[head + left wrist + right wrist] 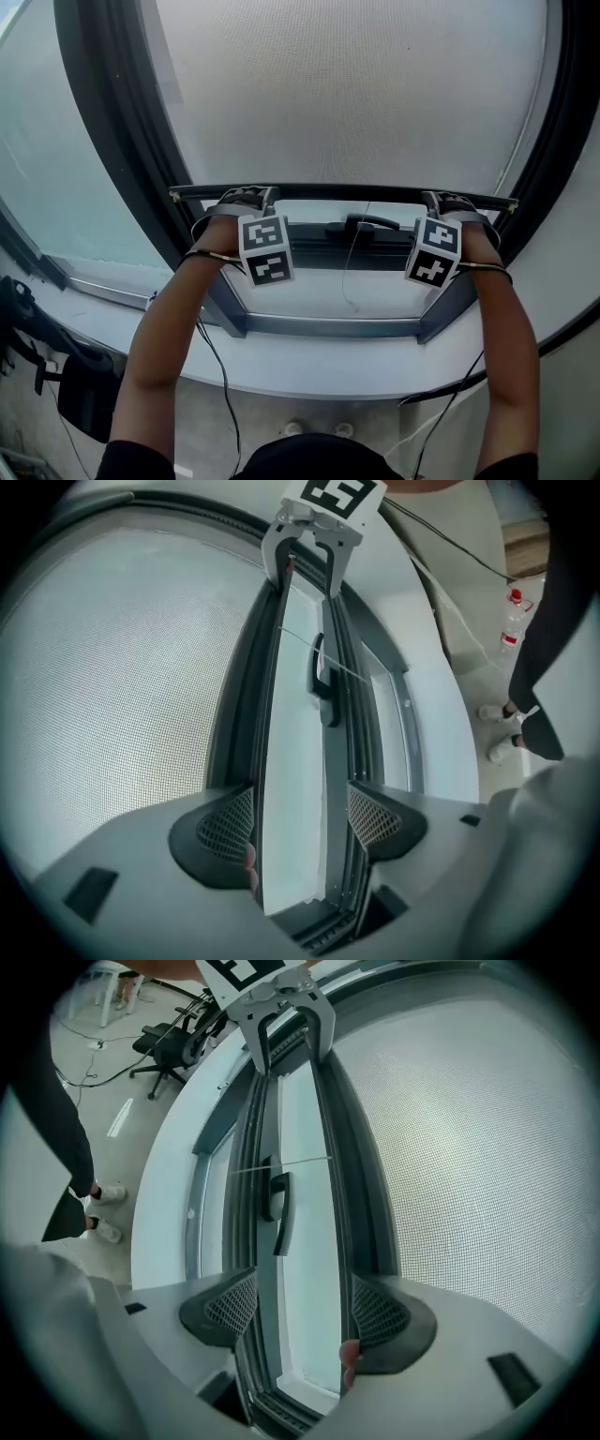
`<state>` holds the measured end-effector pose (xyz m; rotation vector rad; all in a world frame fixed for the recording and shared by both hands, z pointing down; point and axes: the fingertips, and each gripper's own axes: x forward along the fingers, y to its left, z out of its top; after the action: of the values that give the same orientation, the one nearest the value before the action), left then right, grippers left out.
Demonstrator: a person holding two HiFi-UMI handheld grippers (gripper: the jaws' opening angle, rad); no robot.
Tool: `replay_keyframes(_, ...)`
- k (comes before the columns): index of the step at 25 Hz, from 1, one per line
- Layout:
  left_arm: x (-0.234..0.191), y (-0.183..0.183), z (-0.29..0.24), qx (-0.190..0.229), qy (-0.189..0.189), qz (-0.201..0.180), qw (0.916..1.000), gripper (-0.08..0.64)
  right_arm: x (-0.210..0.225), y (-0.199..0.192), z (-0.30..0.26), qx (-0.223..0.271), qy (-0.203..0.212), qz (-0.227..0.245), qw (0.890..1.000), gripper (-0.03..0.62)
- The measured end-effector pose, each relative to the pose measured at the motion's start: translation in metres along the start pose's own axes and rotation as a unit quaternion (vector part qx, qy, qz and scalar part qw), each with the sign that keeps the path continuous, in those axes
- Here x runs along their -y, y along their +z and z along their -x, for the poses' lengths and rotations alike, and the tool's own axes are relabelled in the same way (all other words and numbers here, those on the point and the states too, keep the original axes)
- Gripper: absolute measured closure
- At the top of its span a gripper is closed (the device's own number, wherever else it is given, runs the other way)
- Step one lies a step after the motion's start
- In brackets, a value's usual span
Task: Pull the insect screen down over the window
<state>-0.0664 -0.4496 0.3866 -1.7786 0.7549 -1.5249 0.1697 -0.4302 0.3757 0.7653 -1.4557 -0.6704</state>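
The grey mesh insect screen (356, 94) covers most of the window. Its dark bottom bar (347, 192) hangs a little above the lower window frame (328, 323). My left gripper (248, 201) sits on the bar's left end and my right gripper (441, 201) on its right end. In the left gripper view the left gripper (300, 817) is open, with the bar (246, 714) running along its left pad. In the right gripper view the right gripper (305, 1307) is open too, the bar (352, 1176) against its right pad. A fingertip shows beside each of those pads.
A black window handle (370, 223) sits on the frame below the bar, and a thin cord (349, 272) hangs past it. The white sill (309, 366) curves in front. An office chair (173, 1044) and a bottle (511, 621) stand on the floor behind.
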Motion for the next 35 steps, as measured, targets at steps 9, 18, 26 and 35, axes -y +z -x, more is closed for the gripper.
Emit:
replay_keyframes(9,0.02,0.0,-0.015,-0.005,0.011,0.0,0.9999,0.244,-0.021,-0.003,-0.015,0.0,0.003,-0.001,1.0,0.281)
replay_keyframes(18,0.063,-0.006,-0.042,-0.019,-0.017,-0.008,0.9997,0.242,-0.065,-0.006,-0.042,-0.011,0.03,0.009,0.999,0.281)
replay_keyframes(26,0.072,-0.007,-0.049,-0.025,-0.033,-0.001,0.9991,0.242,-0.07,-0.006,-0.049,-0.009,0.03,0.005,0.999,0.281)
replay_keyframes(35,0.103,-0.008,-0.067,-0.005,-0.081,0.018,0.9965,0.242,-0.104,-0.008,-0.067,-0.012,0.076,0.012,0.997,0.281)
